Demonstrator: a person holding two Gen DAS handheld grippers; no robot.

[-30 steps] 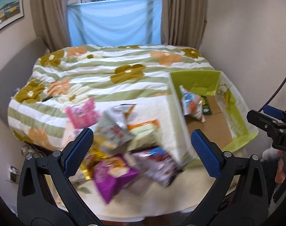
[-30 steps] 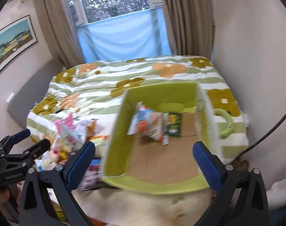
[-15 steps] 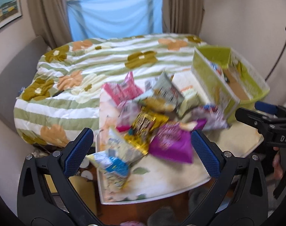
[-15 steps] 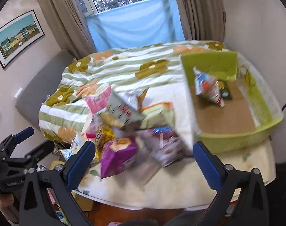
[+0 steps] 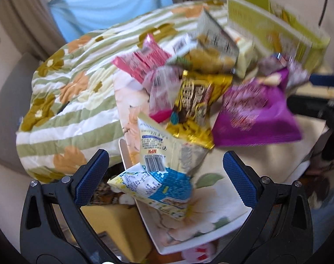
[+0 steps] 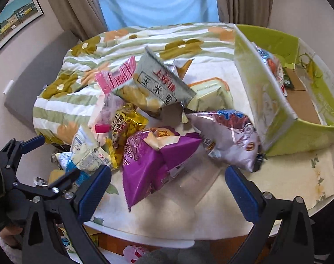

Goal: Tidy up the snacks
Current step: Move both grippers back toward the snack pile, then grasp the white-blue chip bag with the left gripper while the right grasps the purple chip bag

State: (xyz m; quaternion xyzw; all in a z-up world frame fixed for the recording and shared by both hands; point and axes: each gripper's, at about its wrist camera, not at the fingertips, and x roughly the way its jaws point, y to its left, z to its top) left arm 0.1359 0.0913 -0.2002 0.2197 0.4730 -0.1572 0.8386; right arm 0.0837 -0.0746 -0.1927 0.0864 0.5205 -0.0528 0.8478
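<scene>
Left gripper (image 5: 166, 171): jaws wide apart, empty, hanging over the near-left corner of the table with the blue-and-white packet just ahead between the pads.
Right gripper (image 6: 168, 186): jaws wide apart, holding nothing, poised over the near edge of the table in front of the purple bag.
Snack pile: a loose heap of packets on the left and middle of the table (image 6: 298, 182), overlapping one another.
Purple bag (image 6: 153, 160): lies at the front of the heap, nearest the right gripper, its corner touching the silver bag.
Silver bag (image 6: 230, 140): beside the purple bag on the right, its far end against the outer wall of the green box.
Gold packet (image 6: 125, 123): left of the purple bag, partly tucked under neighbouring packets.
Grey-white packet (image 6: 158, 85): propped up on top of the heap at the back, tilted, red and black print facing up.
Pink packet (image 6: 116, 77): behind the heap, at the bed-side edge.
Blue-and-white packet (image 5: 158, 184): at the table's near-left corner, overhanging the edge.
Green box (image 6: 265, 101): stands on the right end of the table, open on top; two or so packets lean at its far end, cardboard floor otherwise bare.
Bed (image 6: 83, 66): floral striped quilt, right behind the table.
Blur: the left wrist view is smeared, so print on its packets is mostly unreadable.
</scene>
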